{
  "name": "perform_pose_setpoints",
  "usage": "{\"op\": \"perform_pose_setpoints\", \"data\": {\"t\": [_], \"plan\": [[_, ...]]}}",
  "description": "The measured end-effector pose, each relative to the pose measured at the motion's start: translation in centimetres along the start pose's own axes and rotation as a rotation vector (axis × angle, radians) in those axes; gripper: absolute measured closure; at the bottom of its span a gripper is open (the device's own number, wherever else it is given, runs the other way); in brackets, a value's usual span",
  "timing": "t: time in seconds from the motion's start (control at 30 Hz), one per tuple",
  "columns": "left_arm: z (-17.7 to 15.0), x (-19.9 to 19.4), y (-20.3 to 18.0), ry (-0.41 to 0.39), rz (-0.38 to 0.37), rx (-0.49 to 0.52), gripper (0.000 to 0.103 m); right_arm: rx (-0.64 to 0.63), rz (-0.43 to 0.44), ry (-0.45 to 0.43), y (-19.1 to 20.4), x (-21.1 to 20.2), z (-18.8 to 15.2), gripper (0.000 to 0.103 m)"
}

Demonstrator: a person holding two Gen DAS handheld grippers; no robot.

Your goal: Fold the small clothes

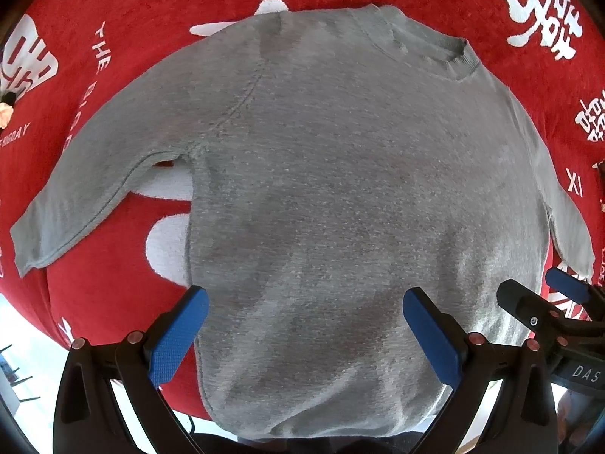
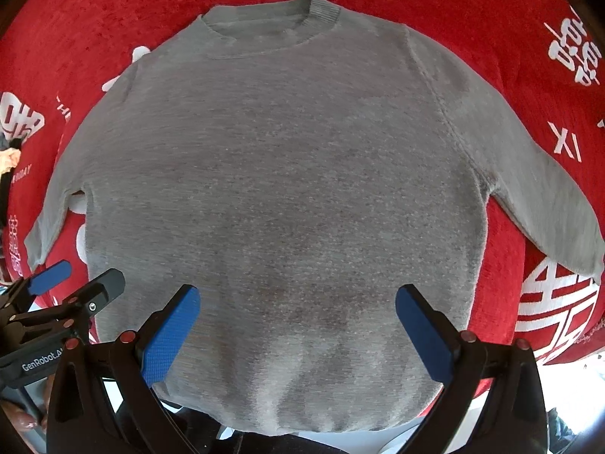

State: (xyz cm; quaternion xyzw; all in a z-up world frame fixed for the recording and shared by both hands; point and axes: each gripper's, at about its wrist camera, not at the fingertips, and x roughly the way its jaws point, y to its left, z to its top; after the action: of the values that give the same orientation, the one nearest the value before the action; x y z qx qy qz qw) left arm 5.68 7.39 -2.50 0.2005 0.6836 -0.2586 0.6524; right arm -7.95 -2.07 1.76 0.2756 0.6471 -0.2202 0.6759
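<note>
Sweater lying flat on the red cloth, both claws hanging spread above its hem.

Left claw [image 1: 304,335] is hovering low in the frame with its blue pads [image 1: 177,335] wide apart and gripping nothing, and the right claw [image 2: 297,335] is doing the same in its own view, jaws parted and empty. Between and beyond them the grey sweater [image 1: 321,174] is filling the middle of both frames, hem nearest the cameras, collar [image 2: 280,24] at the top, one sleeve [image 1: 87,189] trailing to the lower left and the other sleeve [image 2: 540,204] running to the right edge. Underneath, a red cloth [image 1: 124,49] with white lettering is covering the table. Folding seems not yet begun; the garment is looking spread and ready. The next move probably calls for closing on a sleeve or side edge and carrying it inward across the body.
</note>
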Motion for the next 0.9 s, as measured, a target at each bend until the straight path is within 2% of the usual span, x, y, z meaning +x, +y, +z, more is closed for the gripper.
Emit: {"op": "perform_pose_setpoints", "data": {"t": [0.7, 0.9], "plan": [[-0.6, -2.0, 8.6, -0.021, -0.040, -0.046, 0.000, -0.054, -0.034, -0.010, 4.7, -0.7, 0.1, 0.000], [-0.3, -2.5, 12.5, -0.023, -0.042, -0.074, 0.000, -0.077, -0.034, -0.009, 6.5, -0.6, 0.4, 0.000]]}}
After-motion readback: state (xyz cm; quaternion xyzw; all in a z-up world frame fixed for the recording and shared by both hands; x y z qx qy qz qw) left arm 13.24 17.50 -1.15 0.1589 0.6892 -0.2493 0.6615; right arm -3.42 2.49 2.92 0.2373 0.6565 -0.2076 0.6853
